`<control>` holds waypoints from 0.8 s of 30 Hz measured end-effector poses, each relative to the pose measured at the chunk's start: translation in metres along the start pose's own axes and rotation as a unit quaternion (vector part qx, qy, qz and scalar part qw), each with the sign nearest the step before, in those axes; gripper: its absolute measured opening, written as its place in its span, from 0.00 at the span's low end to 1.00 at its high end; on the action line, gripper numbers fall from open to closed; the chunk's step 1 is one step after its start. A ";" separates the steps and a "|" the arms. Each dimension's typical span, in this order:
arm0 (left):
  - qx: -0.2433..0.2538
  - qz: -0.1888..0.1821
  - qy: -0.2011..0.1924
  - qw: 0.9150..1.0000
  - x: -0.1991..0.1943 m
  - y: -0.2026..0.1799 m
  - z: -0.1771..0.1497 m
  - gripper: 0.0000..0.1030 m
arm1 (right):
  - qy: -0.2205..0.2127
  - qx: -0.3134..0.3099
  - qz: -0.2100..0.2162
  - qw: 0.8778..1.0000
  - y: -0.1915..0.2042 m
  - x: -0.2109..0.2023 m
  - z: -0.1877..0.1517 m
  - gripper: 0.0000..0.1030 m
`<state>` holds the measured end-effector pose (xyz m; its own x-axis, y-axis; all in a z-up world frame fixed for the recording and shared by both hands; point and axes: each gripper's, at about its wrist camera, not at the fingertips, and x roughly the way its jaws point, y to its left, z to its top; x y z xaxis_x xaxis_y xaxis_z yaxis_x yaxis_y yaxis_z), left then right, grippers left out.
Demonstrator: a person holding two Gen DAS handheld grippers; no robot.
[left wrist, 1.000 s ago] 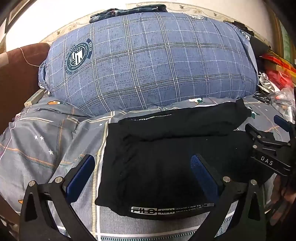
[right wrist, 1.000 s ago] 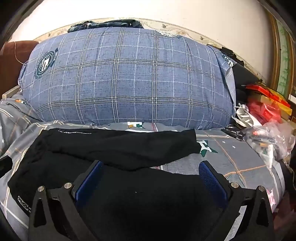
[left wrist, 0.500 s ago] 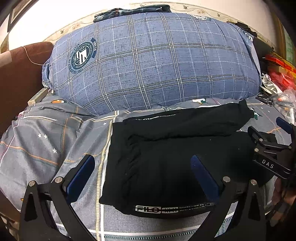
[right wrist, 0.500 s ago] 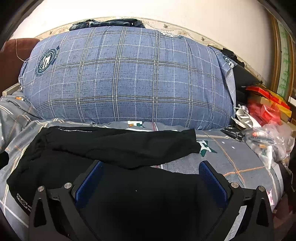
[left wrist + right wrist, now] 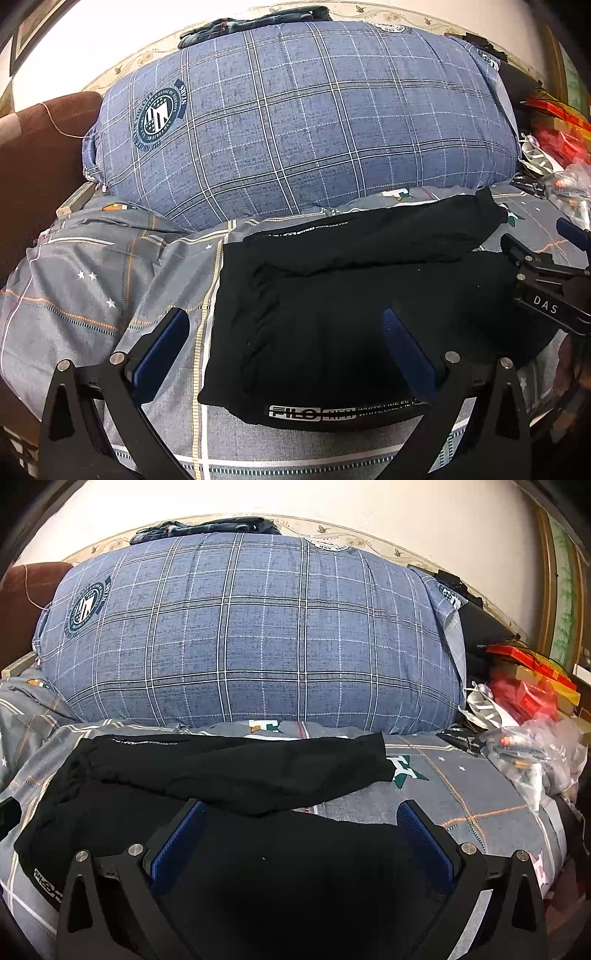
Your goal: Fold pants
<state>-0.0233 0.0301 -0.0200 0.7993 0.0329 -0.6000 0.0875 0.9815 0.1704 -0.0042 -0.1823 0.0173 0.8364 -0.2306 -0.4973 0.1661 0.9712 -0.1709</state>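
Black pants [image 5: 332,317] are lying folded on the bed [image 5: 92,280], just before the plaid pillow [image 5: 303,125]; left tool [image 5: 284,343] and right tool [image 5: 301,834] are hovering spread, gripping nothing.

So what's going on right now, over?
Both tools open, holding nothing. Left tool, right tool over black pants, partly folded on bed. Nothing in the way.

black pants [image 5: 351,314] on grey bedsheet [image 5: 92,288], left gripper [image 5: 284,347] spread wide above them, plaid pillow [image 5: 303,125] behind
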 end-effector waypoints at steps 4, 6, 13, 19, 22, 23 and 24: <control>0.001 0.001 0.005 1.000 0.002 0.000 0.001 1.00 | -0.001 -0.003 -0.002 1.000 0.001 0.000 0.000 1.00; 0.003 0.000 0.007 1.000 0.003 -0.002 0.000 1.00 | 0.002 -0.006 -0.005 1.000 0.002 0.001 0.000 1.00; 0.006 0.001 0.016 1.000 0.010 -0.003 0.003 1.00 | 0.017 -0.003 -0.011 1.000 -0.001 0.007 -0.003 1.00; -0.004 0.006 0.030 1.000 0.020 0.004 0.002 1.00 | 0.034 -0.006 -0.015 0.999 0.000 0.015 -0.005 1.00; -0.008 0.011 0.032 0.999 0.025 0.008 0.001 1.00 | 0.038 -0.009 -0.015 0.999 0.002 0.017 -0.006 1.00; -0.010 0.012 0.034 0.999 0.026 0.010 0.001 1.00 | 0.039 -0.011 -0.016 0.999 0.002 0.018 -0.007 1.00; -0.013 0.012 0.037 0.999 0.027 0.011 0.001 1.00 | 0.041 -0.012 -0.017 0.999 0.003 0.019 -0.007 1.00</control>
<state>-0.0004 0.0413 -0.0335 0.7553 0.0693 -0.6517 0.0522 0.9849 0.1653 0.0088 -0.1846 0.0012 0.7853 -0.2687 -0.5578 0.1801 0.9611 -0.2093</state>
